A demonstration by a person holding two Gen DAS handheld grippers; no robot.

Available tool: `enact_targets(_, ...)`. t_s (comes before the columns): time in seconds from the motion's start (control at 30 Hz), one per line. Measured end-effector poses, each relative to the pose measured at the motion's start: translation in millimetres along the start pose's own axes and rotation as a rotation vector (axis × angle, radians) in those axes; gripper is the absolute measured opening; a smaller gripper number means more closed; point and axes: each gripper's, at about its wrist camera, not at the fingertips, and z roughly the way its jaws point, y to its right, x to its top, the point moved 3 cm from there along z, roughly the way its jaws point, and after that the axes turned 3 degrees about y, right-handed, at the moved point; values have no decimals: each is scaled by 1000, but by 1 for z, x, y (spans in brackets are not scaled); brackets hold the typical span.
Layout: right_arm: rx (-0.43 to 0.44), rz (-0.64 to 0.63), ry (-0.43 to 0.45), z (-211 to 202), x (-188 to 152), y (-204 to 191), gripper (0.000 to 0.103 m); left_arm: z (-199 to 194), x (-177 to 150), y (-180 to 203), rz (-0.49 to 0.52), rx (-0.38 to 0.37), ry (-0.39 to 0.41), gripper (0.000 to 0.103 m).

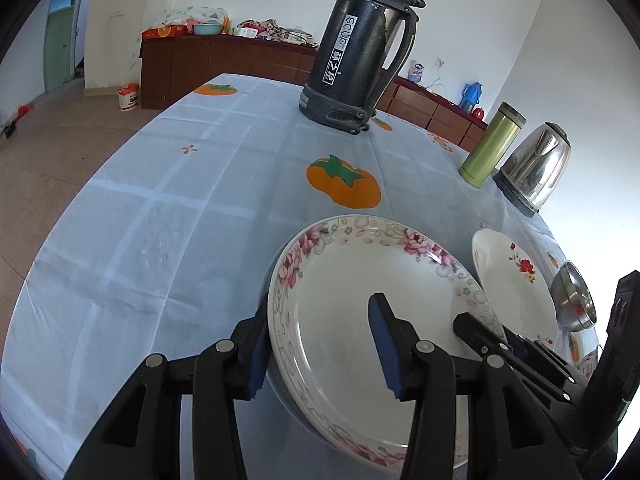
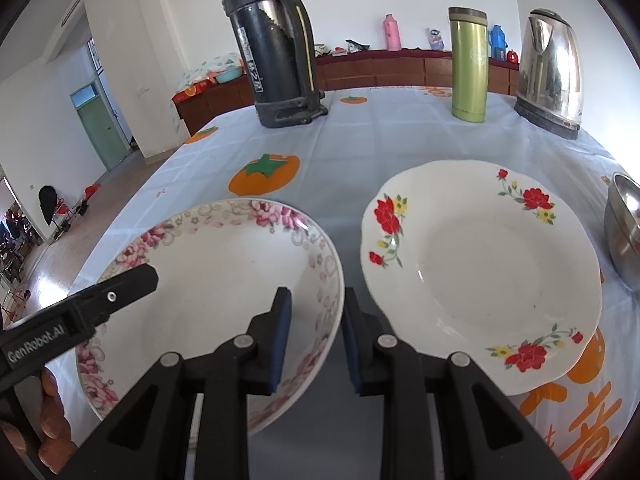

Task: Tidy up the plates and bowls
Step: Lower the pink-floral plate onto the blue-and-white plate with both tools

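Straddling the left rim of the pink-flowered plate [image 1: 372,320], the left gripper [image 1: 324,354] has its jaws partly open: one blue pad sits outside the rim, the other over the plate's white middle, and a clear gap shows between the pads and the china, so nothing is clamped. The right gripper [image 2: 314,344] straddles the same plate's right rim, its jaws much narrower, one pad inside and one outside the edge; whether the pads actually press on the rim cannot be told. In the right wrist view the left gripper's black finger reaches over the plate's near-left edge, with a hand [image 2: 44,420] below it.

The pink-flowered plate lies near, on a pale blue tablecloth [image 1: 160,220] printed with orange persimmons. Just beside it to the right is a red-flowered plate [image 2: 480,268] with a scalloped edge, their rims close together. Farther right, at the picture's edge, stands a steel bowl [image 2: 624,224]. Along the far side of the table stand a black thermos jug [image 2: 272,52], a green tumbler [image 2: 469,68] and a steel electric kettle [image 2: 552,72].
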Motion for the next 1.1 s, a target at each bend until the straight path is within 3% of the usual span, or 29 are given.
enact_targets(0.33, 0, -2, -15, 2, -3, -4, 34, 3, -2, 11, 91, 100, 34, 49)
enact_targets(0.43, -8, 10, -18, 1, -4, -2, 42, 3, -2, 11, 96, 104, 38, 49)
enact_targets(0.7, -7, 17, 46, -14, -4, -4, 42, 3, -3, 11, 97, 101, 46, 49)
enact_targets(0.93, 61, 11, 150, -42, -4, -9, 39, 3, -2, 10, 91, 92, 47, 49)
enact_targets(1.1, 112, 18, 152, -62, -13, -14, 34, 2, -2, 11, 96, 95, 48, 49)
